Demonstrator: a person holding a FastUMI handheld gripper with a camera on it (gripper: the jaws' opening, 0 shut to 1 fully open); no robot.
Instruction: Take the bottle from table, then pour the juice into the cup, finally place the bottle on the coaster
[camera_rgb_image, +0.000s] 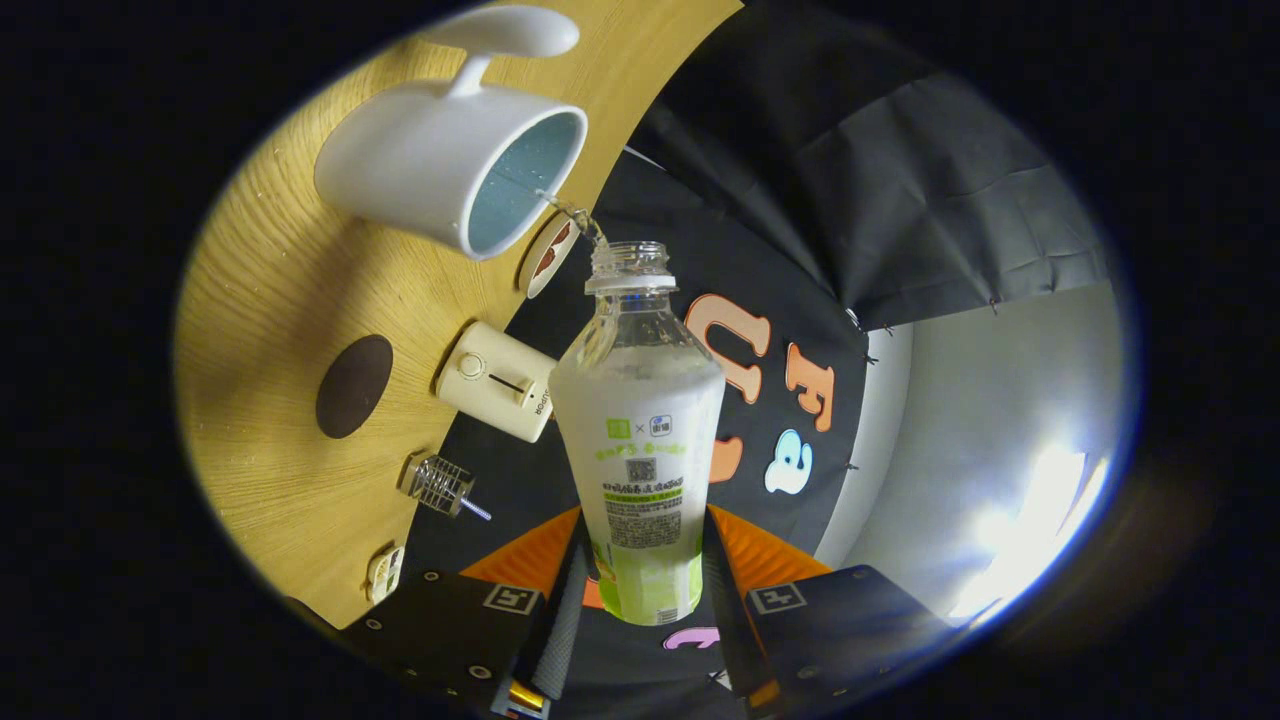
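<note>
jaws tight on labelled bottle

Cream toaster-like box, small wire-coil gadget, perhaps a tiny appliance beside it.

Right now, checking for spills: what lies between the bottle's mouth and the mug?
In the gripper view, a thin juice stream arcs from the bottle, clamped between the fingers, into the white mug.

Dim booth; glare blown out beyond bottle; fisheye bends edges
</note>
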